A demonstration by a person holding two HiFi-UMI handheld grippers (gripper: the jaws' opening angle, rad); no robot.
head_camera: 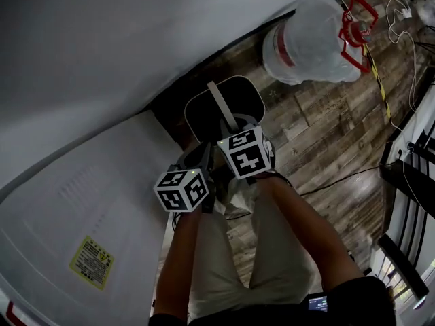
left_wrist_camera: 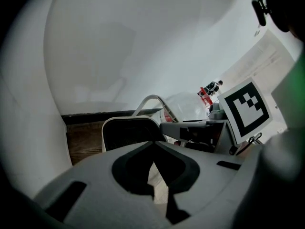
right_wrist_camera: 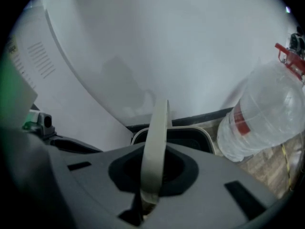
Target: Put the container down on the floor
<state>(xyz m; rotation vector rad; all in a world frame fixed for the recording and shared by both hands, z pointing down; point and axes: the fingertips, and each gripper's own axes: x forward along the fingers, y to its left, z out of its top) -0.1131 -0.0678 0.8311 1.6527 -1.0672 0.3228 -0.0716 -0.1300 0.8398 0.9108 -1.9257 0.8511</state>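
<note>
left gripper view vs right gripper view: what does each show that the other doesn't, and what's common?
Left gripper view only: a marker cube seen side-on, and the left gripper with nothing between its jaws.
Right gripper view only: the right gripper with its jaws shut on the container's handle, which stands upright.
Both: the white container with its dark inside, the clear water bottle with a red band, and a strip of wood floor.
</note>
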